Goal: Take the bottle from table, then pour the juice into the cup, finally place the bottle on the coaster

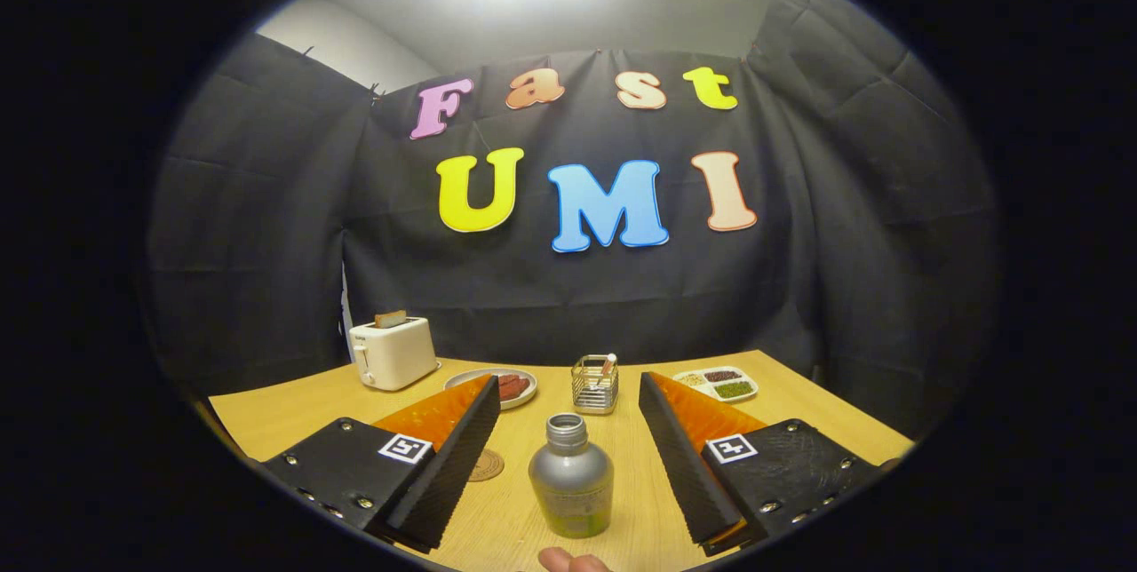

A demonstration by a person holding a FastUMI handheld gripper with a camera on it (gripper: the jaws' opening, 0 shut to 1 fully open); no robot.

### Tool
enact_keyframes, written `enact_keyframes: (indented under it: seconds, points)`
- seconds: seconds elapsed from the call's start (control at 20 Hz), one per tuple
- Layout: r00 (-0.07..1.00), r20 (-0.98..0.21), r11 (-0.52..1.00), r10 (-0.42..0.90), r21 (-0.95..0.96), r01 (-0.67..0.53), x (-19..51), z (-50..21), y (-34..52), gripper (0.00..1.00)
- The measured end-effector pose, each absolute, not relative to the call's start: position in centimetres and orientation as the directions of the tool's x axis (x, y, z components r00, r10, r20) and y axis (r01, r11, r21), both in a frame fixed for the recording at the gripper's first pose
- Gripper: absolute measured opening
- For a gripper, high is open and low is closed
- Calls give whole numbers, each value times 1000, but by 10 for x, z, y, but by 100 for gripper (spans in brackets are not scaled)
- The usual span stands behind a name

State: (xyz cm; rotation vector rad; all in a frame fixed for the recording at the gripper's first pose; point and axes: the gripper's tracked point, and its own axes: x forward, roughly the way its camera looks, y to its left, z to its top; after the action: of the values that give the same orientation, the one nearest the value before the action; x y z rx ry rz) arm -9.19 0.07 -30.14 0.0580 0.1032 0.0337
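Gripper view looks out over a pale wooden table [799,412] whose far edge meets a black cloth wall [266,226], with a strip of plain light wall and a bright lamp glare above the cloth. At the back of the table, off to my left, stands a cream toaster [392,353] with a slice poking out of its slot. Beside it lies a plate [494,385] with something reddish-brown on it, partly hidden by my left finger. Near the middle of the back row is a small wire holder [595,385] with a stick-like item in it, and further right a white divided dish [718,384] with dark and green fillings. My gripper [568,448] is spread wide, its fingers [449,456] well apart and touching nothing. The bottle [570,474] stands upright on the table between them, nearer their bases than their tips, with clear table on both sides; it is grey with a narrow neck and a greenish tint low down. A round coaster [486,464] lies flat just left of the bottle, half tucked behind my left finger. A fingertip [573,561] of mine shows just below the bottle. I cannot make out a cup.
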Motion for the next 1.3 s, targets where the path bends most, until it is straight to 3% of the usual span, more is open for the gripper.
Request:
enact_keyframes:
  seconds: [0.7,0.9,0.95,1.3]
  points:
    - [977,-211,999,-26,25,32,-65,-394,3,97]
    - [972,-226,998,-63,-9,62,-59,-410,-3,90]
    - [974,-213,997,-74,-21,71,-59,-407,-4,82]
    - [968,-231,987,-97,-145,65,-45,-396,-2,79]
